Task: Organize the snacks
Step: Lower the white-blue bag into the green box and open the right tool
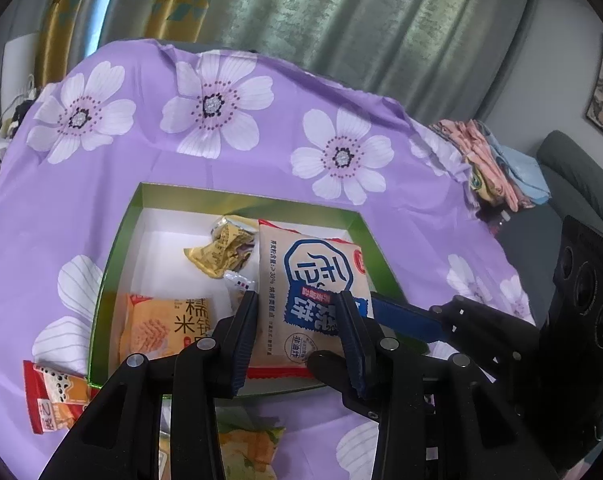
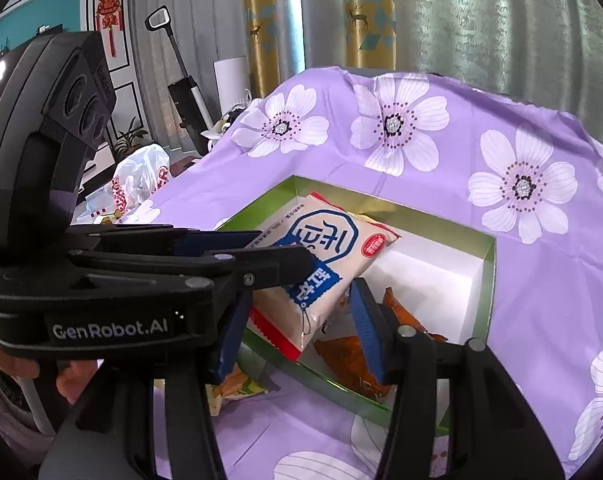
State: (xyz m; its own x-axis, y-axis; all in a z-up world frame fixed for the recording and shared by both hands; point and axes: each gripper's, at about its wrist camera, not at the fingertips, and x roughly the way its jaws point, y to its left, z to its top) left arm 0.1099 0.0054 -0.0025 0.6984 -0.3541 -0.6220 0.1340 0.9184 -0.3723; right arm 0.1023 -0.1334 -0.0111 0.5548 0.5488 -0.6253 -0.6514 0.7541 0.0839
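Note:
A beige snack packet [image 1: 301,280] with blue print hangs tilted over the green box [image 1: 113,264]. My left gripper [image 1: 299,336] is shut on it, a blue pad on each side. In the right wrist view the same packet [image 2: 325,240] has its near end between the fingers of my right gripper [image 2: 297,332], whose pads press its edges. The left gripper [image 2: 285,256] reaches in from the left and clamps the packet's middle. The right gripper [image 1: 385,308] comes in from the right beside it. The box [image 2: 487,272] has a white floor.
Inside the box lie an orange cracker packet [image 1: 157,328], a crumpled yellow packet [image 1: 221,252] and an orange packet [image 2: 357,364]. On the purple floral cloth [image 1: 181,160] lie a red-orange packet [image 1: 57,396] and a yellow-green packet [image 2: 237,388]. Folded clothes [image 1: 493,164] sit at the cloth's right edge.

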